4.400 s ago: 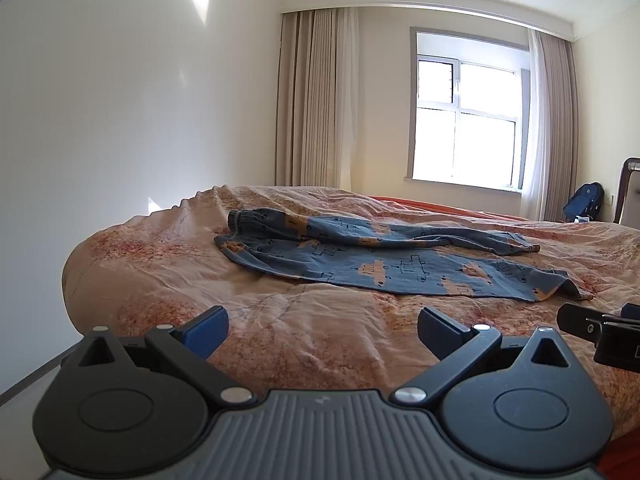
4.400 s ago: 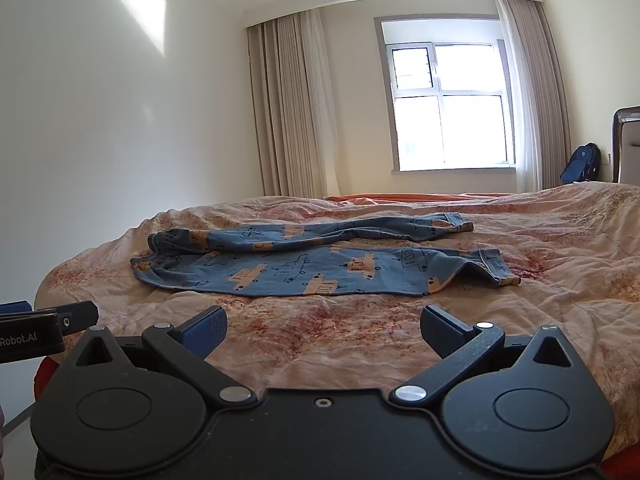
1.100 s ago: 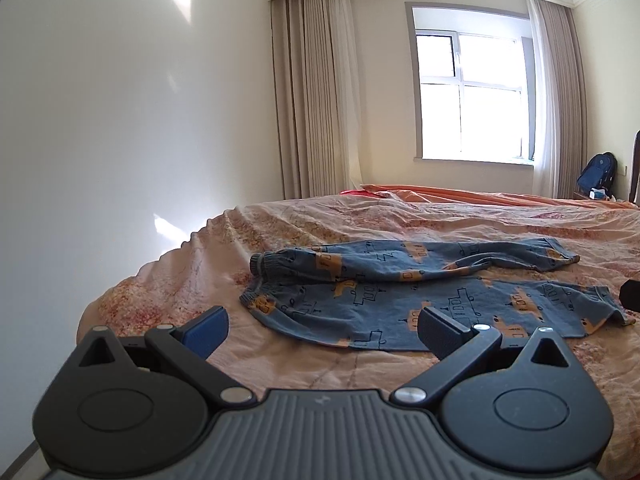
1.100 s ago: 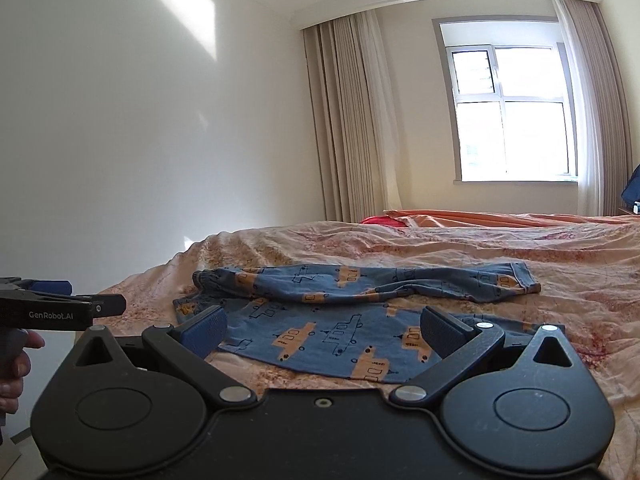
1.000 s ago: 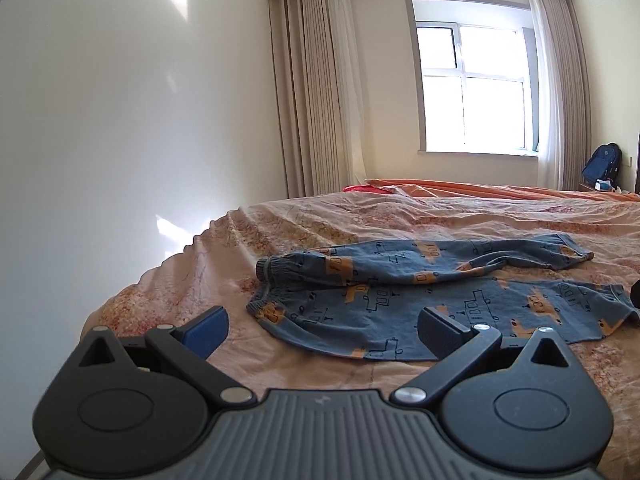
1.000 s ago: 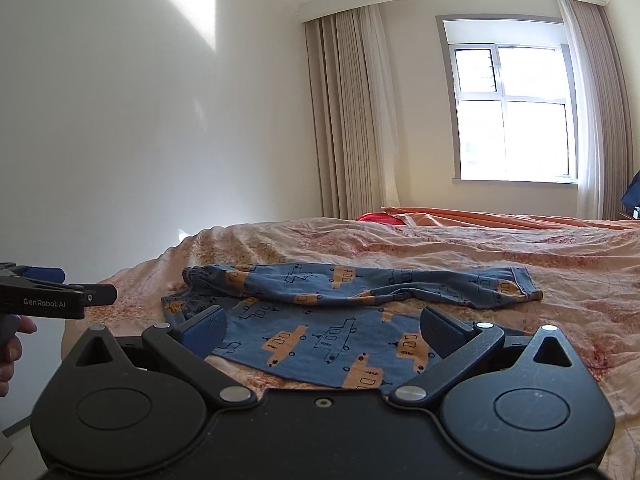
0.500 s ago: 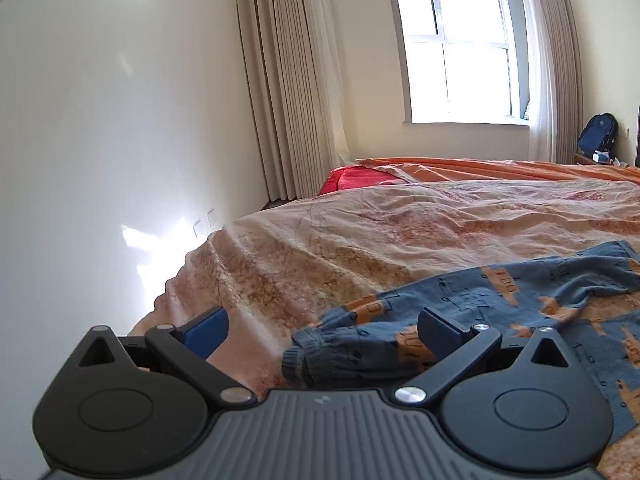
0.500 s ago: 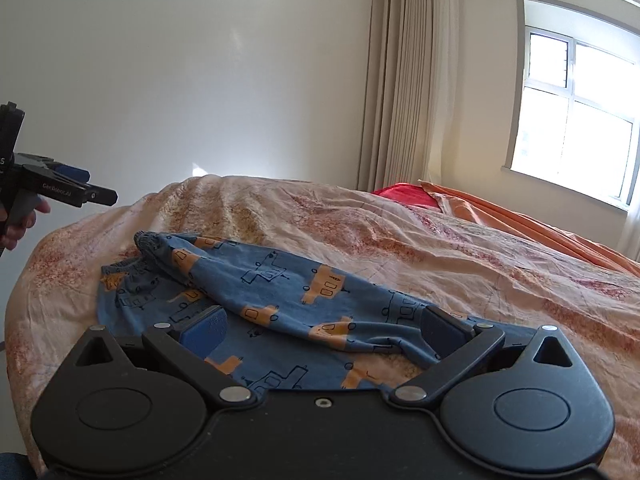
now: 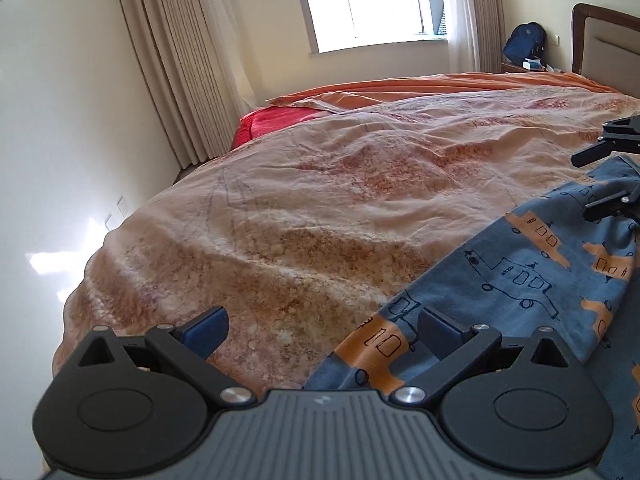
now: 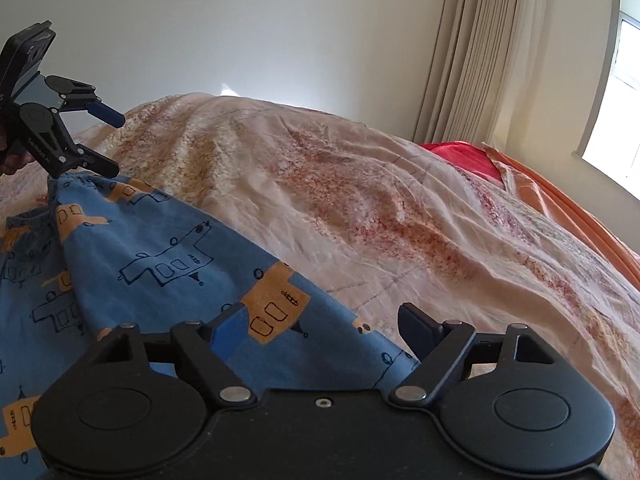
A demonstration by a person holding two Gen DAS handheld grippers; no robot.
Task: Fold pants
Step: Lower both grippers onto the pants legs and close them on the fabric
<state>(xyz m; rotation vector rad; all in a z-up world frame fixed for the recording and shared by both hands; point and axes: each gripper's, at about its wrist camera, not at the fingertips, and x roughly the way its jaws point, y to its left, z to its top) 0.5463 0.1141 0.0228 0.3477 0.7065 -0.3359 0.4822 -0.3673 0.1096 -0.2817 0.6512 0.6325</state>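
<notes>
A: Where are the pants (image 9: 520, 276)?

B: On the bed (image 9: 320, 200), spread over a wrinkled peach quilt with rusty blotches. Blue cloth, printed with orange and outlined vehicles. In the left wrist view they fill the lower right; in the right wrist view, the lower left.

A: Left claw (image 9: 322, 326)?

B: Jaws spread wide, holding nothing. The near edge of the pants runs between the fingers; the right finger sits over the cloth, the left one over bare quilt. Touching or not, I cannot tell.

A: Right claw (image 10: 324, 326)?

B: Also wide and not holding anything. Its left finger is over the blue cloth, its right finger over the quilt just past the pants' edge.

A: Do they see each other?

B: Yes. From the right wrist view, the left claw sits at the far left, its lower finger at a bunched-up peak of cloth. A hand (image 10: 10, 158) shows at that edge.

A: Surroundings?

B: Beige curtains (image 9: 176, 60), a bright window (image 9: 360, 0), a dark backpack (image 9: 524, 42) in the corner.
</notes>
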